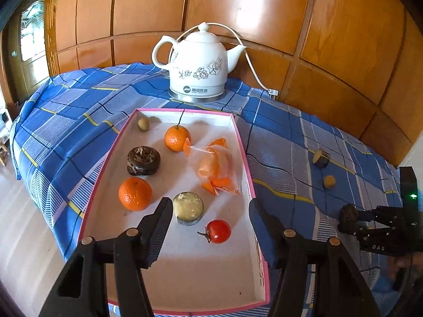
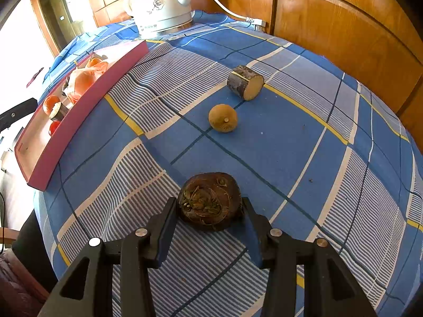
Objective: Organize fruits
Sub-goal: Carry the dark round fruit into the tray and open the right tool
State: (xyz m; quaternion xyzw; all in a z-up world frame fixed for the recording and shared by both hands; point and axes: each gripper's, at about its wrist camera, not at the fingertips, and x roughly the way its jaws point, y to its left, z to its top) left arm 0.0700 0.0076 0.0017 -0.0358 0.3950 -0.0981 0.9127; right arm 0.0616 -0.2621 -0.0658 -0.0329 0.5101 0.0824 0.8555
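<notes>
On the blue plaid tablecloth (image 2: 304, 137), the right gripper (image 2: 210, 206) pinches a dark water chestnut (image 2: 210, 200) by its sides, its tufted top facing the camera; beyond it lie one tan longan (image 2: 223, 118) and one cut sugarcane stub (image 2: 245, 82), axis level, pale end facing right. The left gripper (image 1: 210, 211) hangs spread and empty over the pink-rimmed box (image 1: 246, 158), which holds two mandarins (image 1: 135, 193), one cherry tomato (image 1: 218, 231), one water chestnut, one upright cane stub, one longan, one bagged fruit.
</notes>
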